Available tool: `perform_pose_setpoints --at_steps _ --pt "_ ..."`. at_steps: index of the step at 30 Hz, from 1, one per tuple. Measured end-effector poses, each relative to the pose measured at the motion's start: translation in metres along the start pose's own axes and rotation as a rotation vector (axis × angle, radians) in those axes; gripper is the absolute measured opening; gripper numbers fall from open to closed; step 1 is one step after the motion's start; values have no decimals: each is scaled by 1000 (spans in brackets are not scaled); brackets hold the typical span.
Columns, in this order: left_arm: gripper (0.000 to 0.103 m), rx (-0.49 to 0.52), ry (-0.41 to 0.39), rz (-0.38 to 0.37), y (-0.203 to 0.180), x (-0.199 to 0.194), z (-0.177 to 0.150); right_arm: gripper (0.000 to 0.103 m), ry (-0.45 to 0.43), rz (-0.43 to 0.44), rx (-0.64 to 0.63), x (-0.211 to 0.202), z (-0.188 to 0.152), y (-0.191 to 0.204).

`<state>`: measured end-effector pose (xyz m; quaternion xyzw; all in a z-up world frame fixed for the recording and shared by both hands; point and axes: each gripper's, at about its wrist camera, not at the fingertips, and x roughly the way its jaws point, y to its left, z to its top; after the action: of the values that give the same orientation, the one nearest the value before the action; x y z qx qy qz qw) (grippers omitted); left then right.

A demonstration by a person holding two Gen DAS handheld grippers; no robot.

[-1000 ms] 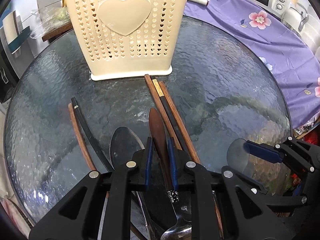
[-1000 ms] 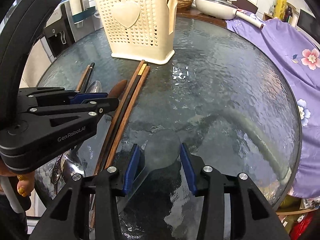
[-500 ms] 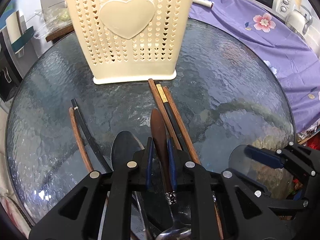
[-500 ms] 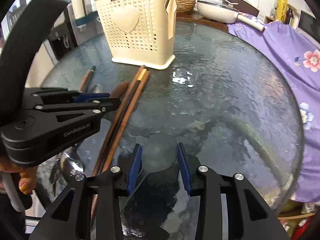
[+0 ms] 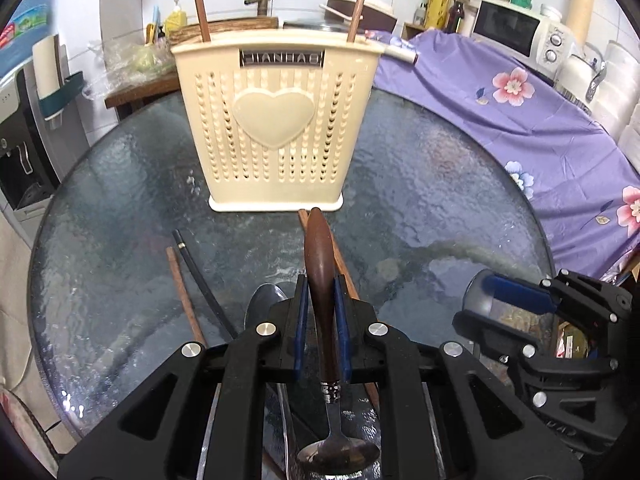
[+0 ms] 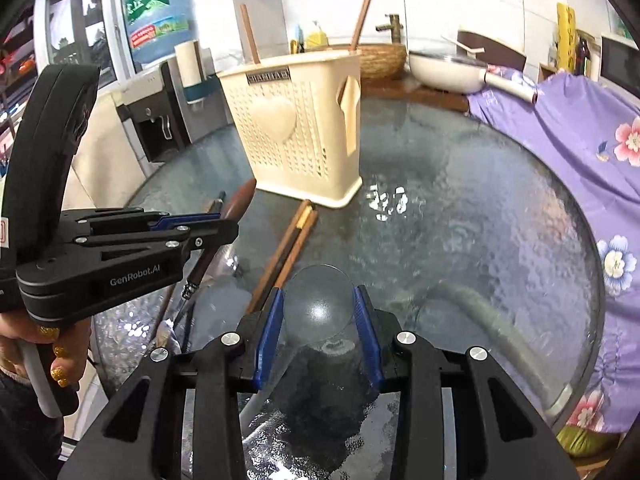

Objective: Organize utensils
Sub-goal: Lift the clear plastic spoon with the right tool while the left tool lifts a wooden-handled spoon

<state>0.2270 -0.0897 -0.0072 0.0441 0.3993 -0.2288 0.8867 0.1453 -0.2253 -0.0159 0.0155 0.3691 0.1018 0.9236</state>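
Note:
A cream perforated utensil basket (image 5: 276, 128) stands on the round glass table (image 5: 440, 200), with two chopsticks upright in it. My left gripper (image 5: 321, 300) is shut on the brown wooden handle of a metal spoon (image 5: 318, 256), lifted above the table, handle toward the basket. It also shows in the right wrist view (image 6: 192, 224). My right gripper (image 6: 320, 312) is shut on a clear plastic spoon (image 6: 318, 304), held above the table at the right; it shows in the left wrist view (image 5: 500, 292). Chopsticks (image 6: 288, 248) and a metal spoon (image 5: 260, 304) lie on the glass.
Two more chopsticks (image 5: 188, 276) lie at the left of the table. A purple floral cloth (image 5: 520, 120) covers the surface to the right. A microwave (image 5: 520, 36), a pan (image 6: 444, 68) and a water dispenser (image 6: 160, 116) stand beyond the table.
Both grippers have risen and tilted up from the table. The left one has lifted the wooden-handled spoon; the right one has closed on the clear spoon and lifted it.

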Motion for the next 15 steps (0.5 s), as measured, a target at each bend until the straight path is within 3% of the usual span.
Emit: perform_pose_setpoints --at_steps 8,15 --pt "14 3 -69 -5 -1 -31 2 35 -87 13 -60 -28 11 7" --pt "14 9 -106 -12 -2 -45 -1 35 -111 -2 -96 -40 14 10"
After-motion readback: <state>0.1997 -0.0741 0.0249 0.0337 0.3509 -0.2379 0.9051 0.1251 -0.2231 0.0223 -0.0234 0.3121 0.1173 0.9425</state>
